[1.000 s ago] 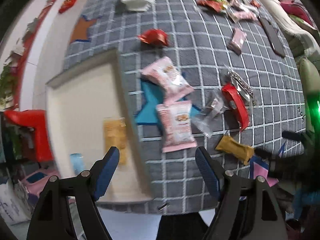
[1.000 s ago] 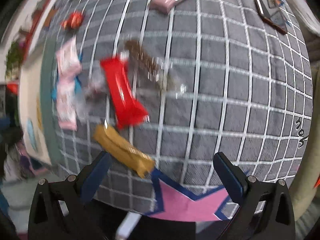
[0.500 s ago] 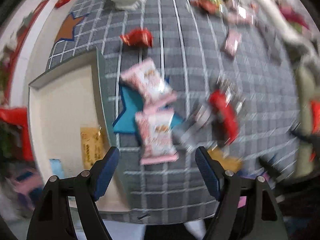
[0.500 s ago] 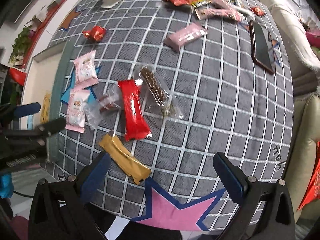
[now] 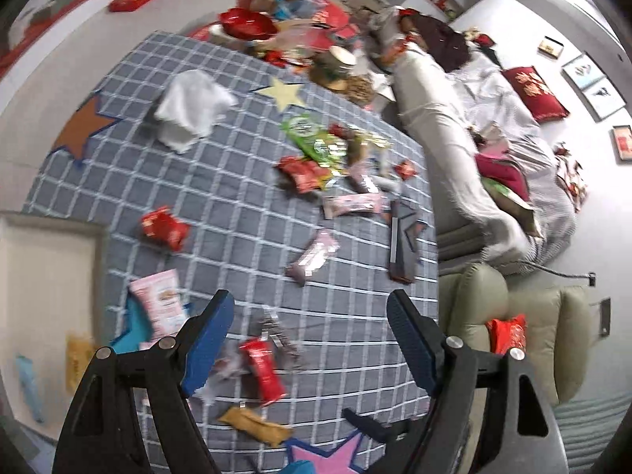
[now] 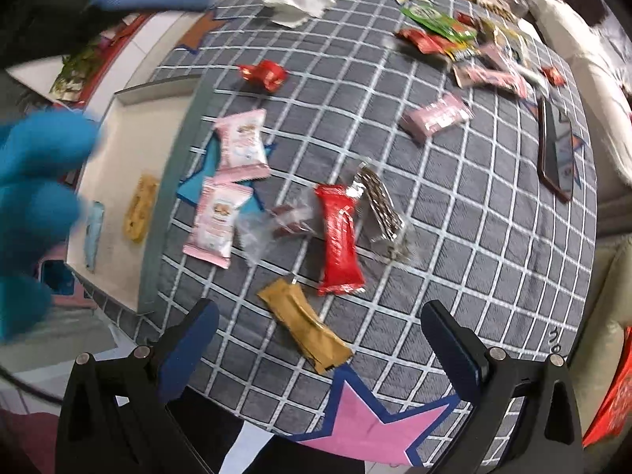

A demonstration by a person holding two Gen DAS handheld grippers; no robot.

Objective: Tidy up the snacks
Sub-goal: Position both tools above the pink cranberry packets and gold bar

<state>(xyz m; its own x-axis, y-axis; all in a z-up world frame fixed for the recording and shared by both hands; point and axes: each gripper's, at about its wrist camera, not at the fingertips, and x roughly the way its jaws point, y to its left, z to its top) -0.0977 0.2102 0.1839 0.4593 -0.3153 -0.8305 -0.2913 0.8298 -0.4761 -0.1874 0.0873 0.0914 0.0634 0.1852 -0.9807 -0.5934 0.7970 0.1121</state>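
Both sets of tongs are spread wide with nothing between them: the right gripper hovers over the near edge of the grey checked tablecloth, just above a long mustard-gold snack bar, and the left gripper hangs above a red snack bar. Left of the scattered snacks, a shallow cream tray with a grey-green rim holds a yellow packet and a pale blue packet. Two pink snack pouches lie just right of the tray's rim.

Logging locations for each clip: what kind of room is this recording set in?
Most likely a home living room: a sofa draped with a throw, framed pictures on the wall, and a low table under a grey checked cloth scattered with snacks.
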